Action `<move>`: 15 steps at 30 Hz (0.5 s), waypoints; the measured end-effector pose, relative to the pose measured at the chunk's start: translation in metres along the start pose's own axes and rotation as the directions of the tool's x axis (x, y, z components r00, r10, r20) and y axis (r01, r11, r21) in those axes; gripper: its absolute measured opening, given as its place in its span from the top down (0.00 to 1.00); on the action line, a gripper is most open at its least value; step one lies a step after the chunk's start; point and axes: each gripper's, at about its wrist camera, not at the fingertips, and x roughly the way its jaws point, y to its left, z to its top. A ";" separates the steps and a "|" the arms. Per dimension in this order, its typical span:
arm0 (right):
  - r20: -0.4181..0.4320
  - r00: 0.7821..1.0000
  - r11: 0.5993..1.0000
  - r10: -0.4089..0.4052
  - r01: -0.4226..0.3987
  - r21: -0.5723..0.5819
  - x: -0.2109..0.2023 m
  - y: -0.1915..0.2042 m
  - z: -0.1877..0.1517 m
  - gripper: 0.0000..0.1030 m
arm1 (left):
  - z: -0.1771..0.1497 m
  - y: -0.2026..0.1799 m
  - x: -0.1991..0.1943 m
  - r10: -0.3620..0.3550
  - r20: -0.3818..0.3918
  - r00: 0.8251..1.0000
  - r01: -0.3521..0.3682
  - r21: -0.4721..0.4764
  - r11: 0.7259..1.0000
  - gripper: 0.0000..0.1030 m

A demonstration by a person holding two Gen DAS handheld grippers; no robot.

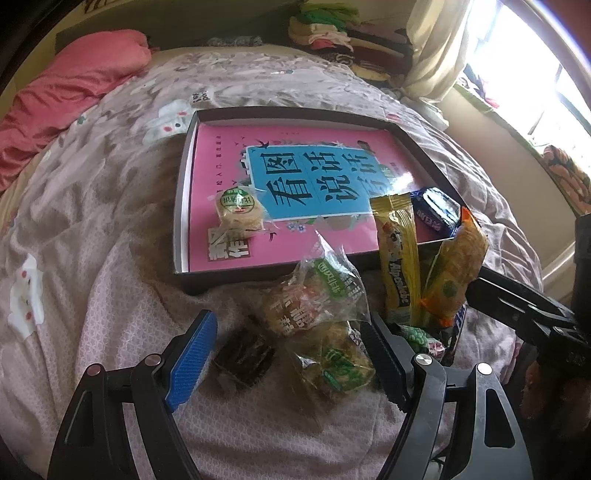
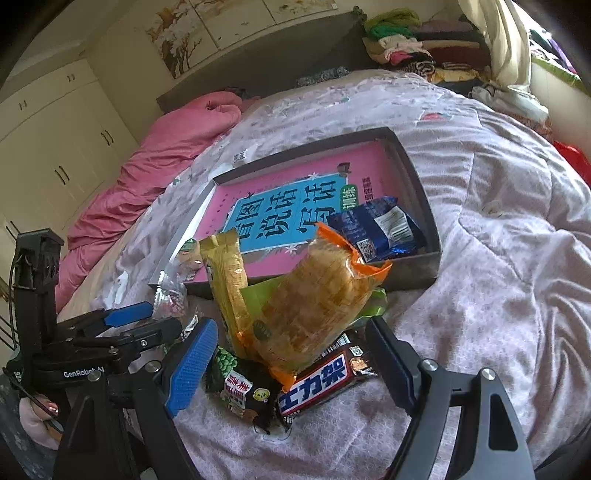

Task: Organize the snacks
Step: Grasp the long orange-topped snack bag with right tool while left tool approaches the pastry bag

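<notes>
A shallow dark box (image 1: 183, 206) (image 2: 424, 206) with a pink book inside lies on the bed. In it sit a round pastry (image 1: 240, 212) and a blue packet (image 1: 436, 210) (image 2: 380, 229). A snack pile lies in front of the box: clear-wrapped pastries (image 1: 314, 295), a dark wrapped piece (image 1: 243, 358), a yellow Alpenliebe stick (image 1: 399, 258) (image 2: 229, 280), an orange-ended cracker pack (image 1: 458, 266) (image 2: 314, 299), a Snickers bar (image 2: 325, 380), a green-black packet (image 2: 236, 380). My left gripper (image 1: 291, 354) is open around the pastries. My right gripper (image 2: 291, 354) is open around the cracker pack.
The bed has a floral quilt (image 1: 92, 206) and a pink blanket (image 1: 74, 81) (image 2: 155, 166) at the far left. Folded clothes (image 1: 343, 33) are stacked at the headboard. A window with curtain (image 1: 517, 74) is on the right. Wardrobe doors (image 2: 55, 140) stand to the left.
</notes>
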 end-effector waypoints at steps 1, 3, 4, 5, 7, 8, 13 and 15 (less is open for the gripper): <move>-0.001 1.000 1.000 0.006 -0.006 0.008 0.002 -0.001 0.000 0.21 | 0.000 0.000 0.000 0.002 0.004 1.000 -0.002 0.002 1.000 0.21; -0.004 1.000 1.000 0.008 -0.008 0.024 0.005 -0.004 0.001 0.21 | 0.001 0.000 0.001 0.006 0.010 1.000 -0.006 0.006 1.000 0.21; -0.003 1.000 0.999 0.016 -0.016 0.032 0.006 -0.005 0.001 0.21 | 0.002 0.000 0.001 0.006 0.014 1.000 -0.006 0.008 1.000 0.21; -0.006 1.000 0.999 0.023 -0.023 0.035 0.007 -0.006 0.002 0.21 | 0.002 0.001 0.002 0.005 0.015 1.000 -0.005 0.007 1.000 0.21; -0.006 1.000 0.999 0.022 -0.022 0.032 0.009 -0.005 0.001 0.22 | 0.003 0.003 0.003 -0.001 0.015 1.000 0.001 0.000 1.000 0.21; -0.007 1.000 0.999 0.027 -0.027 0.029 0.010 -0.004 0.001 0.25 | 0.004 0.005 0.004 -0.004 0.017 1.000 0.004 -0.003 1.000 0.21; -0.002 1.000 1.000 0.015 -0.015 -0.002 0.015 0.002 0.002 0.29 | 0.005 0.009 0.006 -0.014 0.023 1.000 0.014 -0.019 1.000 0.21; 0.002 1.000 1.000 0.009 -0.009 -0.006 0.016 0.002 0.003 0.29 | 0.006 0.009 0.007 -0.016 0.024 1.000 0.016 -0.023 1.000 0.21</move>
